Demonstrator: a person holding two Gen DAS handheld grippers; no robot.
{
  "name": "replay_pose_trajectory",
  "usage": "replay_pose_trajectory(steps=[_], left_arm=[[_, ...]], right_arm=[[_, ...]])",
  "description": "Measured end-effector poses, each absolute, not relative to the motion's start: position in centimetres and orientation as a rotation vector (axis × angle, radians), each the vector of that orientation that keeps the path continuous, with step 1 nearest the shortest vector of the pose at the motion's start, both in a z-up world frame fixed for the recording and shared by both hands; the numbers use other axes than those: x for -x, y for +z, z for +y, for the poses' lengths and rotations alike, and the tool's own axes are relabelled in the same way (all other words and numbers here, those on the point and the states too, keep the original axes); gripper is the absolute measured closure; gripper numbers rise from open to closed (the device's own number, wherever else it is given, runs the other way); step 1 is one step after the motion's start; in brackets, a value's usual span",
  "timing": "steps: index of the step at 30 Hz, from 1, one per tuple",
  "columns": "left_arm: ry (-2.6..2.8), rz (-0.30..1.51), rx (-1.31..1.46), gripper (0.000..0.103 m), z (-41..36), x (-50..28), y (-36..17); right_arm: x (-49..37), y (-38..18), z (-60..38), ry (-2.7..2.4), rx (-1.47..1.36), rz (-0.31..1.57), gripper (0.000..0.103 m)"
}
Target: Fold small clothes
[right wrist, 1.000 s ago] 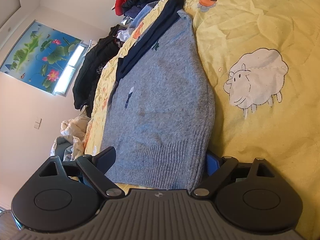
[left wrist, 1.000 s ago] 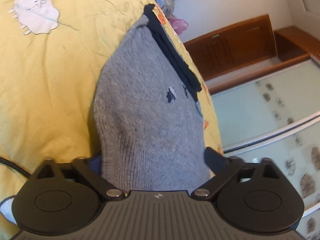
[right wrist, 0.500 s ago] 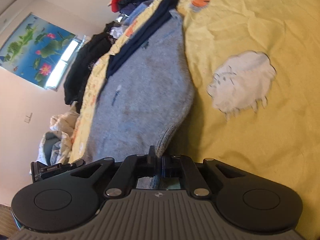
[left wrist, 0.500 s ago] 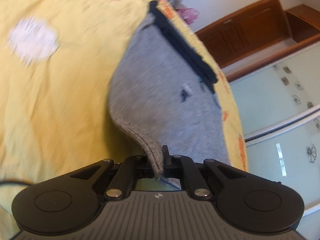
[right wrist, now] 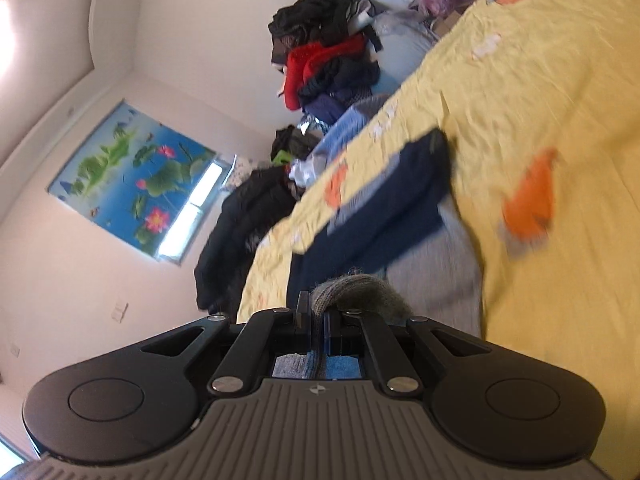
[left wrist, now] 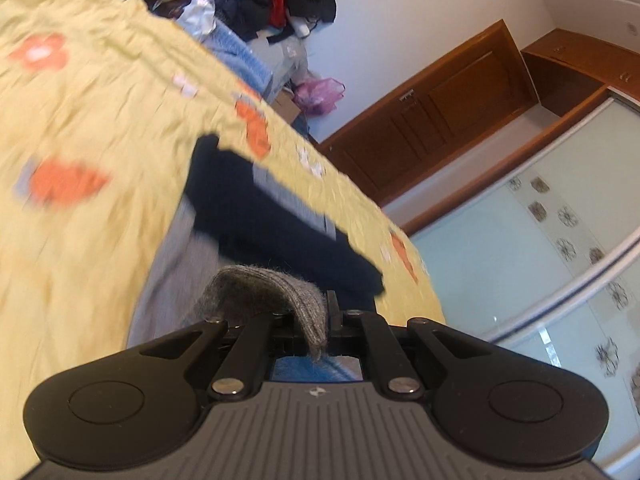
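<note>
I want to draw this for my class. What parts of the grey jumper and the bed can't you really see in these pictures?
- Grey jumper, left wrist view: its lower part is hidden behind the left gripper.
- Right wrist view: the right gripper covers the jumper's held edge.
- Yellow bedspread: its orange shapes are smeared by motion blur.
- Clothes pile: too jumbled to tell items apart.

One grey sweater, two tools, left and right, one yellow bedspread, one clothes pile
</note>
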State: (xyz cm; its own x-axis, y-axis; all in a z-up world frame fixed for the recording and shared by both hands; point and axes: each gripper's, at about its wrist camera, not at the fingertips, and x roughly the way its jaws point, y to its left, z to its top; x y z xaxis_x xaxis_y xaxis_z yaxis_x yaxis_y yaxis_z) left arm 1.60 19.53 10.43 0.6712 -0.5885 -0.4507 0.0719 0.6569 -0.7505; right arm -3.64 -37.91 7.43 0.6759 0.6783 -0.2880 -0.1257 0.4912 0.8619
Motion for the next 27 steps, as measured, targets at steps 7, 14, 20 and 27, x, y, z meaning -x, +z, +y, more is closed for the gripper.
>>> replay_pose_trajectory(steps=[7,14,20,27], left_arm=[[-0.396,0.687,0.73,0.097,18.9,-14.4,11.1],[-0.293,0.69,0.71,0.097,18.2,-25.4,6.9],[-0.25,0.678,0.798,0.08,18.8,-27.7,3.7],[-0.115,0.592,0.792,0.019,22.1,-19.9,6.6]], right_arm=[[-10.7,6.7,-39.0,0.492,-0.964,0.639,0.089],[-21.6,0.9,-39.0,0.368,-1.018,0.738,0.089],[-23.9,-2.4,-38.6,0.335,-1.118,0.742,0.033],[-17.9,1.9,-39.2,0.33,-0.967,0.665,0.017]])
